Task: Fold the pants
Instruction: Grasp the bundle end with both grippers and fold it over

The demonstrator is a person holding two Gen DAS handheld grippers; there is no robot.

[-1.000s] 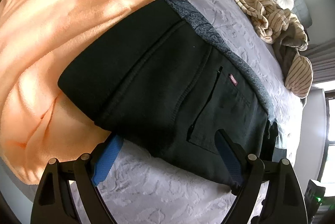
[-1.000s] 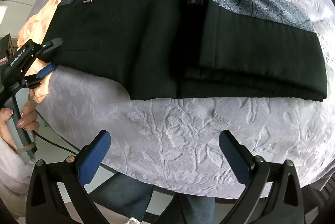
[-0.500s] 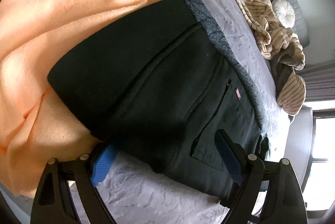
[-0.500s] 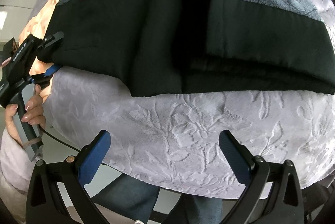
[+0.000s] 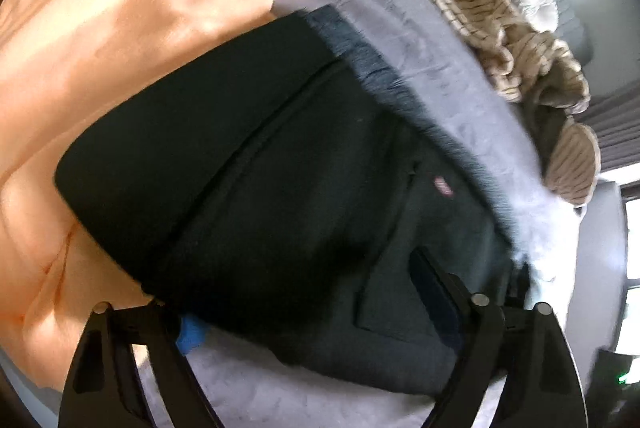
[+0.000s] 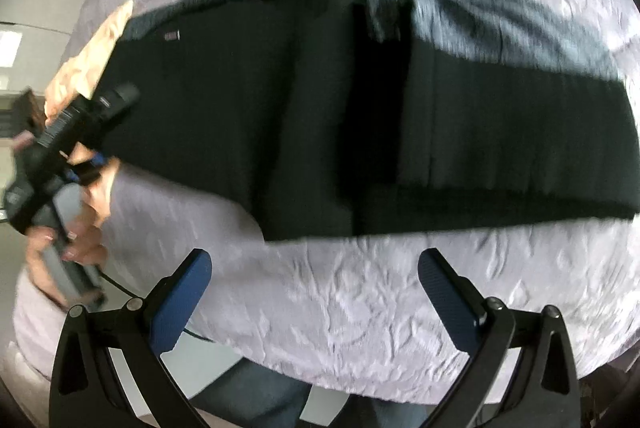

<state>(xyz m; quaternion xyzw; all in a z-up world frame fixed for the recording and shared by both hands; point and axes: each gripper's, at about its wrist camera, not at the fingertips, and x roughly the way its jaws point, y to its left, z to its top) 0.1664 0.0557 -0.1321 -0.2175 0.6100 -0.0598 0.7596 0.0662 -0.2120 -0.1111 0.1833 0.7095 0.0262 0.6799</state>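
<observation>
Your left gripper [image 5: 308, 300] has pushed further onto the pants [image 5: 256, 196]; its jaws are closing with the waist end between them. Your right gripper [image 6: 316, 284] hangs released over the bedspread [image 6: 360, 300]. Pants lie folded lengthwise across the bed.

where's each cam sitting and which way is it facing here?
Left wrist: on the left gripper, looking steeply down at the waist end of the black pants; its jaws are closing, cloth between them.
Right wrist: on the right gripper, aimed at the bedspread; hand visible.
Shared: pants, orange blanket.
</observation>
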